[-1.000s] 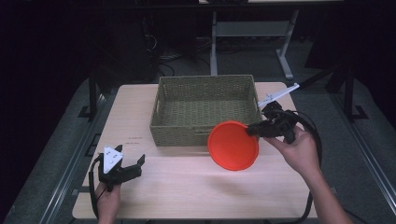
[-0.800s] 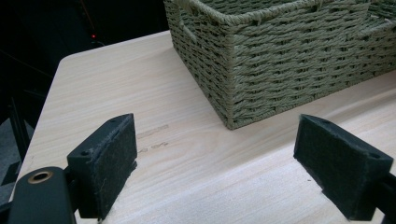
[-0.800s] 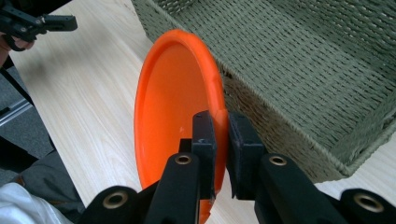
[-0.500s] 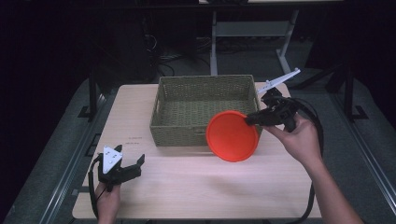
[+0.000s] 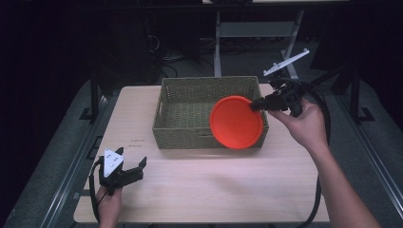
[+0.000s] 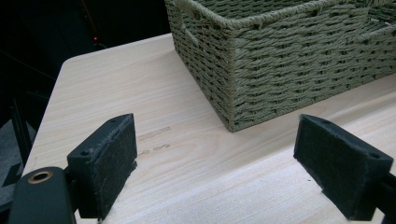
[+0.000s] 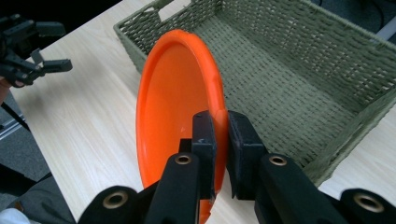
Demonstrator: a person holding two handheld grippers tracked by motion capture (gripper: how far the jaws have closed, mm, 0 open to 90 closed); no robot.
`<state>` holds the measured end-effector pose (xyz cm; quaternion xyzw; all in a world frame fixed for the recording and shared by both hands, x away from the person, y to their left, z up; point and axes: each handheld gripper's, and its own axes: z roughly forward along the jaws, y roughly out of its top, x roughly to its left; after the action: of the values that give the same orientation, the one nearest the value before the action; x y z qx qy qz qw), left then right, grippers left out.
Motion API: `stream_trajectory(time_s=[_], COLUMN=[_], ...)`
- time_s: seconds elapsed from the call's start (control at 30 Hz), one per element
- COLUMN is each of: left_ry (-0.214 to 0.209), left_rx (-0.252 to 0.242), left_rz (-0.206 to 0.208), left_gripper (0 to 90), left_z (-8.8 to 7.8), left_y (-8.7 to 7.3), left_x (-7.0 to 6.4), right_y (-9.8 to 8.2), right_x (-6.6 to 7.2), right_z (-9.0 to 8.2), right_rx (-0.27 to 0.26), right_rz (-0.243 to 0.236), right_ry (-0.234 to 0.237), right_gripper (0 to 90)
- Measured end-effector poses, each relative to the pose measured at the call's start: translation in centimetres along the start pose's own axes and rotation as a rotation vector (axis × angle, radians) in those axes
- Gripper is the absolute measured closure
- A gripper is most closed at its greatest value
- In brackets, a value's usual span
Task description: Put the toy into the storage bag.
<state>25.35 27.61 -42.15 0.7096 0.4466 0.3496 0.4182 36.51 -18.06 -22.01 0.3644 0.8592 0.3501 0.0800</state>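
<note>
Dim room, single lit work area.
A pale wood-grain surface (image 5: pixel 214 180) with rounded corners stands on a grey floor (image 5: pixel 62 156). Metal rails (image 5: pixel 71 166) run along both its sides. Beyond the far edge, a light metal frame (image 5: pixel 256 31) and loose cables (image 5: pixel 176 59) sit against a black, unlit background. Lighting falls from above onto the surface.
</note>
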Motion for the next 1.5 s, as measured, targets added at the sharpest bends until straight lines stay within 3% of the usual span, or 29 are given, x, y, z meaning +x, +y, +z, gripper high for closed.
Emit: stream_trajectory(time_s=[0.47,1.27,1.5], left_ry=[0.000,-0.005,-0.006], left_rx=[0.001,-0.009,-0.018], left_rz=[0.001,0.001,-0.009], left_gripper=[12.8,12.8,12.8], left_z=[0.0,-0.1,-0.1], left_y=[0.0,0.1,0.1], left_x=[0.0,0.0,0.0], right_y=[2.3,5.2,5.6], right_x=[-0.9,-2.8,-3.8], right_z=[0.7,3.4,4.9], right_rx=[-0.007,-0.002,0.015], right_rz=[0.020,0.079,0.121], right_ry=[-0.026,-0.036,-0.047], right_gripper=[82.0,82.0,82.0])
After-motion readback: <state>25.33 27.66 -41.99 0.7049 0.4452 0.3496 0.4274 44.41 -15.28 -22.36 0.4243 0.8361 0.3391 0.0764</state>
